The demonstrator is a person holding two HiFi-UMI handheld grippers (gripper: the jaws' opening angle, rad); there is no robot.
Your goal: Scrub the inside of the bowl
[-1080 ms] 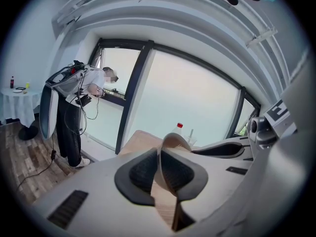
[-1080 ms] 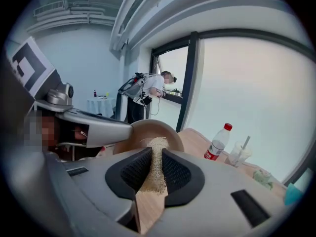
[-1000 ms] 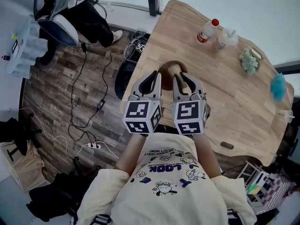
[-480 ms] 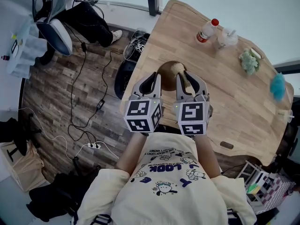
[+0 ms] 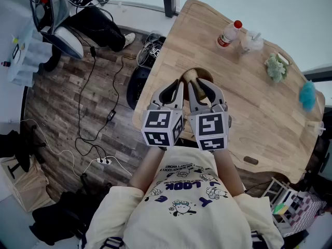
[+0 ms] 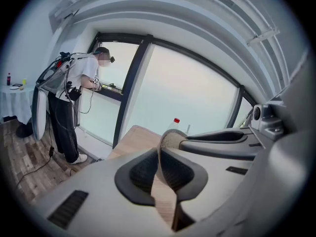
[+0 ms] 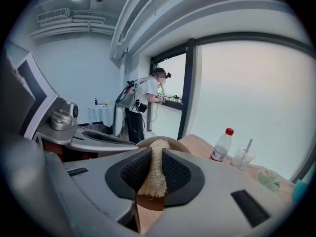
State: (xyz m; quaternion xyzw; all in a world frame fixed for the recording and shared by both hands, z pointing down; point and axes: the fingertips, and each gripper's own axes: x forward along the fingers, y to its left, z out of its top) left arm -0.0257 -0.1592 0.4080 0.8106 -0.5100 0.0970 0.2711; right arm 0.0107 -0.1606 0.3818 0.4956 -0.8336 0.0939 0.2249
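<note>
We find left tongs [image 6: 159,169] clamped on near rim of bowl [image 5: 203,73], steadying it on counter [image 5: 259,113]. Right tongs [image 7: 152,174] gripping loofah scrubber [image 7: 157,149]. Its long axis runs straight ahead, far end inside bowl. Bowl lies directly ahead of both tongs.

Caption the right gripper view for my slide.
Right gripper clamps a loofah scrubber at the brown bowl; bottle and plastic cup stand beyond.

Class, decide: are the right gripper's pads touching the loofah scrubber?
Touching. The right gripper view shows the loofah scrubber squeezed between both pads of the right gripper, no gap either side.
</note>
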